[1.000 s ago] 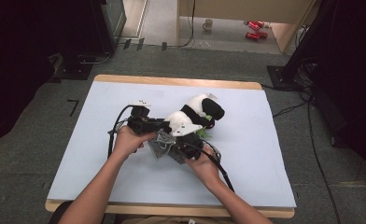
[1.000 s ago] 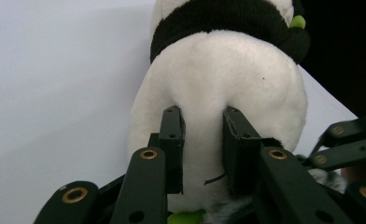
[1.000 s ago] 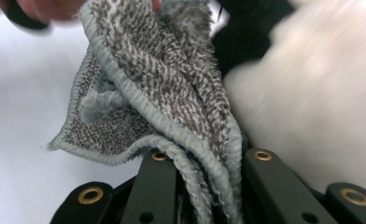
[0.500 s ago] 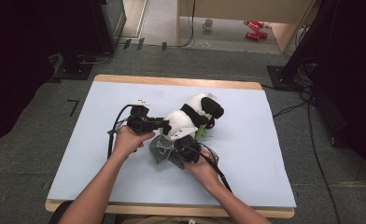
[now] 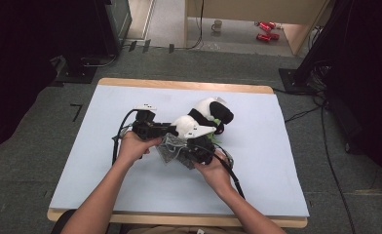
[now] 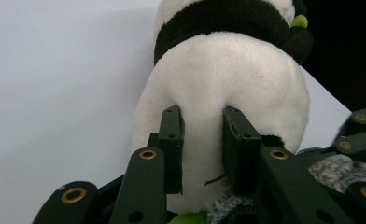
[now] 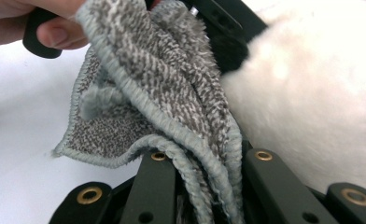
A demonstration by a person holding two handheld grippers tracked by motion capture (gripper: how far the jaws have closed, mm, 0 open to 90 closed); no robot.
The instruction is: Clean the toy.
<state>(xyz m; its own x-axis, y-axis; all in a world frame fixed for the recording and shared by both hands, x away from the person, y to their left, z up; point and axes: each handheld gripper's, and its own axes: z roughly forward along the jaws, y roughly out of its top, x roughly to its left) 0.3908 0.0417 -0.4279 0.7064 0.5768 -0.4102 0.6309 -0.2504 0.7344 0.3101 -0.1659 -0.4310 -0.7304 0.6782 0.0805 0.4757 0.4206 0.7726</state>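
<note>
Plush panda toy (image 6: pixel 223 93) lies mid-table on the pale blue mat (image 5: pixel 276 161), its white rump pinched by the left gripper (image 6: pixel 202 135); just beside it, the right gripper (image 7: pixel 204 186) clamps a grey knitted cloth (image 7: pixel 148 93).

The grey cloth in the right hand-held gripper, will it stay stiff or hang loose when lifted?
Probably loose: the grey cloth already droops in soft folds from the right hand-held gripper. It looks light, and its fuzzy weave should resist slipping.
</note>
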